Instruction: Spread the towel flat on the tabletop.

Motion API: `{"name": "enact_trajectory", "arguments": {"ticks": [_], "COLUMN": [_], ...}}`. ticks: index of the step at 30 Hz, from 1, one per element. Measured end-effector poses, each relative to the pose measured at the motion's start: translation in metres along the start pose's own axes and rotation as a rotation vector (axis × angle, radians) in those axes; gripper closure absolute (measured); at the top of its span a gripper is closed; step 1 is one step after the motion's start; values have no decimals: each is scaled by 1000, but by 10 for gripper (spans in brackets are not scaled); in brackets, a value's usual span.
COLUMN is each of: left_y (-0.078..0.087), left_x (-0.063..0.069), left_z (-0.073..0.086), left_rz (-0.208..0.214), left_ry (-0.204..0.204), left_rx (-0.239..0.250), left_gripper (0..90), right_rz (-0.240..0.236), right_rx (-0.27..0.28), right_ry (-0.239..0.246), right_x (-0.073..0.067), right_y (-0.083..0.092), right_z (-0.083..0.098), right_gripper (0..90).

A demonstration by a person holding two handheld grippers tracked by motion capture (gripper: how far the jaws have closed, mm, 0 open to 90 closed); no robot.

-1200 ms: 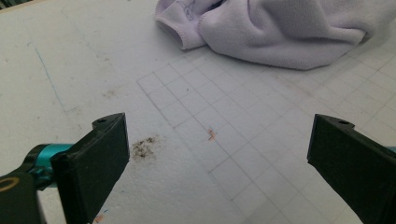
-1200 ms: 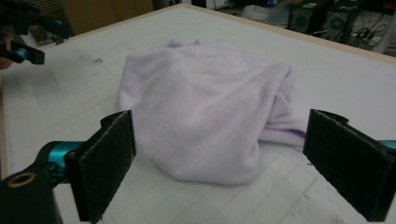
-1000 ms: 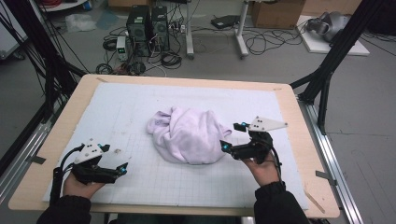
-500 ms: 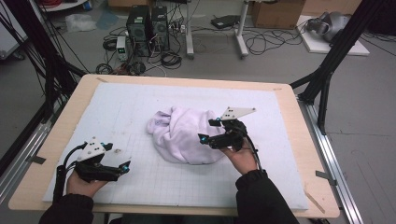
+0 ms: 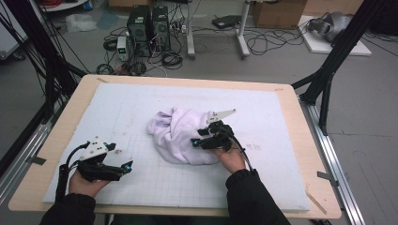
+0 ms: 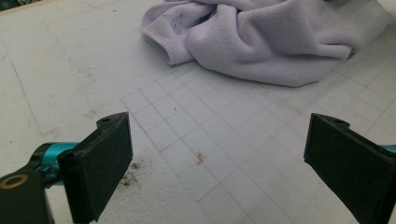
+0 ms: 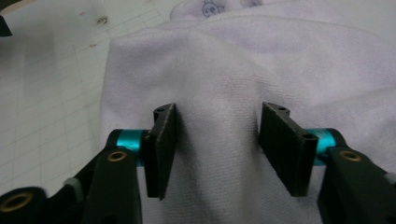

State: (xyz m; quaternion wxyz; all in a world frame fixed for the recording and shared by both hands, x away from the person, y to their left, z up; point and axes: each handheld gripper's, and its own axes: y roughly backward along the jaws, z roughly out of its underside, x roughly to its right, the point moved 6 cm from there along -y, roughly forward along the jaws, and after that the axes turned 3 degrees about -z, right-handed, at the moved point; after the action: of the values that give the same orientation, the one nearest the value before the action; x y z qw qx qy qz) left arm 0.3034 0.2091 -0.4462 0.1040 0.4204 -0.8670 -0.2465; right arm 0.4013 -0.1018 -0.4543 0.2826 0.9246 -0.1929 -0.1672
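A white gridded mat is being carried by a wooden table across the middle of the frame. Two black computer towers are being kept on the grey floor at the upper left, amid tangled cables. A cardboard box is being shown at the upper right.

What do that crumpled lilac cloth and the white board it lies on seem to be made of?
The cloth looks like soft fleece or microfibre towelling: matte, fuzzy nap, rounded folds, a stitched hem and a small printed figure. The white board looks like foam or a soft mat, matte with a faint printed grid and scuffs; I can't tell which. It lies on a pale wooden tabletop.
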Motion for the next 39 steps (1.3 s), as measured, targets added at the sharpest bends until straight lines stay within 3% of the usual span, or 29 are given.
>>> {"name": "enact_trajectory", "arguments": {"ticks": [5,10,18,19,22,28,30,31,33,37,39], "left_y": [-1,-1,2,2,3,4,4,4,4,3,2], "left_x": [1,1,0,1,1,4,5,5,6,9,11], "left_z": [-2,-3,-6,-6,-7,-9,-9,-9,-9,-12,-13], "left_rz": [4,8,16,15,19,36,39,41,46,62,70], "left_ry": [-5,-3,-1,-4,-6,-9,-10,-11,-14,-12,-14], "left_rx": [2,5,22,22,24,33,32,30,29,40,42], "left_gripper": [107,165,288,290,298,299,300,300,301,303,306], "right_rz": [-5,-27,-46,-60,-75,-118,-161,-161,-196,-191,-202], "right_rx": [3,4,38,67,72,101,113,113,103,45,17], "right_ry": [-31,-16,16,28,44,119,134,134,137,142,120], "right_x": [2,1,-9,-16,-25,-63,-82,-82,-95,-98,-96], "right_y": [-7,-5,12,20,27,45,50,50,49,40,35], "right_z": [6,7,-2,-7,-11,-21,-22,-22,-16,-2,8], "right_gripper": [595,715,744,745,745,745,745,745,744,728,667]}}
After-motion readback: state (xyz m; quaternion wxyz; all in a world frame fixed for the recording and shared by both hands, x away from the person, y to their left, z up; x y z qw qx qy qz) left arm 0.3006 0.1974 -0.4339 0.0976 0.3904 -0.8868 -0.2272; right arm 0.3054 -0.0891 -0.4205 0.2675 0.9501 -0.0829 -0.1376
